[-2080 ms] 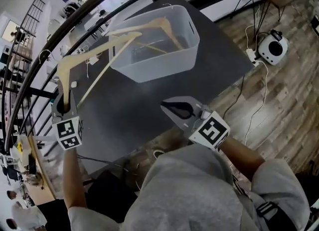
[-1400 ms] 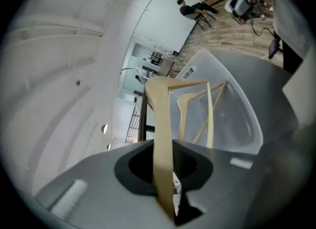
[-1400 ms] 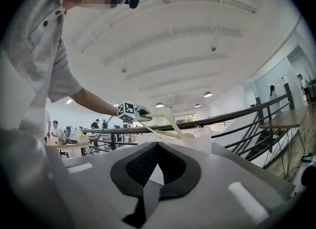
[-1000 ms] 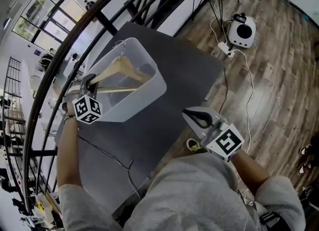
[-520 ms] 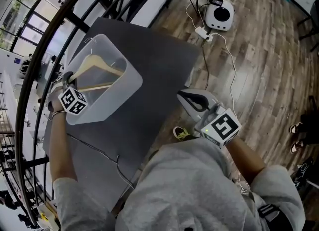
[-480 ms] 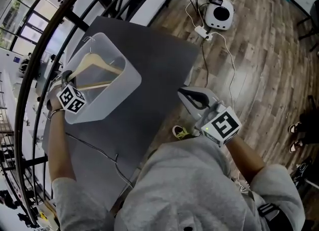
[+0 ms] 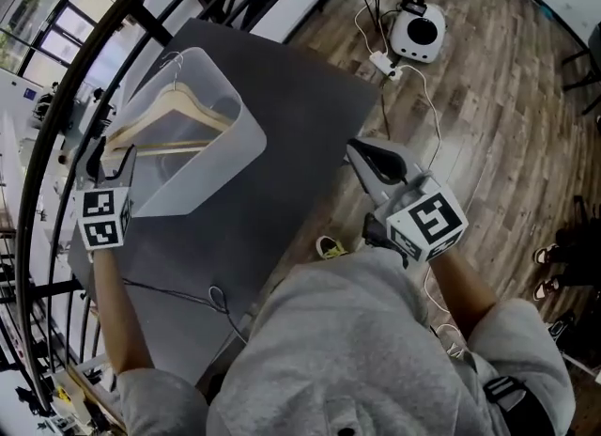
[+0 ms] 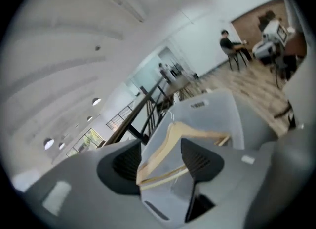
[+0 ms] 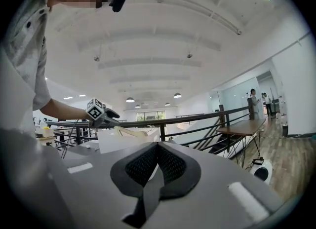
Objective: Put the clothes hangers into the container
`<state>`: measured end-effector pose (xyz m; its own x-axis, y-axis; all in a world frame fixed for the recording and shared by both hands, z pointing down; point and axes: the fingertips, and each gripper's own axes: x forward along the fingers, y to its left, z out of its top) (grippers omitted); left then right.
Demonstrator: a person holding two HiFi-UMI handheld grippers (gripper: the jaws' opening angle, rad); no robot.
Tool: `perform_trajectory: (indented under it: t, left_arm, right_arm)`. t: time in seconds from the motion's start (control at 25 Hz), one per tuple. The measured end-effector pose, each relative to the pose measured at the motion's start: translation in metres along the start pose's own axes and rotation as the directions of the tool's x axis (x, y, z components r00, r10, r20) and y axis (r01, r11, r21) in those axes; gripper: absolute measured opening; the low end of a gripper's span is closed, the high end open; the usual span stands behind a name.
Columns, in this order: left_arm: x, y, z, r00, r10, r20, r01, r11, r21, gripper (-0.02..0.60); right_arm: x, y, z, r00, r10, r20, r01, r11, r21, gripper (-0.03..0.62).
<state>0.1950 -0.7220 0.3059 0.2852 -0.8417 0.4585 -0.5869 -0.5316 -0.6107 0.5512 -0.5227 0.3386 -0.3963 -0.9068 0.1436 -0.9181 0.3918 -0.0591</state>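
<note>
Head view is showing my left gripper (image 7: 113,159) hanging at the near end of the container (image 7: 208,179), which is sitting on the dark bench (image 7: 291,143). A wooden hanger (image 7: 174,103) is resting inside the container, with its hook toward the far rim and its near tip poking over the near rim. My left jaws have just been opening and are now standing spread. The left gripper view is showing that near tip in the gap between them, but neither pad is pressing on it. I cannot tell whether a second hanger is lying under the first.

I am seeing no hanger anywhere outside the container, so I am judging the task as nearly done. What is left seems to be drawing my left jaws clear of the tip and letting the hanger settle.

My left arm is reaching forward to the container's near end, with the gripper tipping a little downward into it. My right gripper (image 7: 371,157) is waiting well apart from the container, past the bench edge over the wooden floor (image 7: 488,77). It is pointing roughly level, its jaws pressed together on nothing.
</note>
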Motion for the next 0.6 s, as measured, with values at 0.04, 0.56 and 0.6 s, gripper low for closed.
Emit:
perform_trajectory:
  t: [0.04,0.56,0.6]
  left_arm:
    - [-0.020,-0.002,0.008,0.997,0.030,0.072,-0.022,0.994,-0.103,0.249]
    - [-0.118,-0.159,0.018,0.954,0.137,0.266,0.070,0.762,-0.644,0.129]
    - [-0.118,-0.163,0.018,0.954,0.129,0.272,0.081,0.759,-0.646,0.127]
  right_arm:
    - [0.001,0.001,0.003,1.000,-0.001,-0.001,0.001,1.000,-0.001,0.000]
    - [0.002,0.001,0.002,0.998,-0.030,-0.046,0.031,0.999,0.021,-0.002]
    - [0.003,0.004,0.002,0.999,-0.021,-0.049,0.022,0.999,0.023,-0.002]
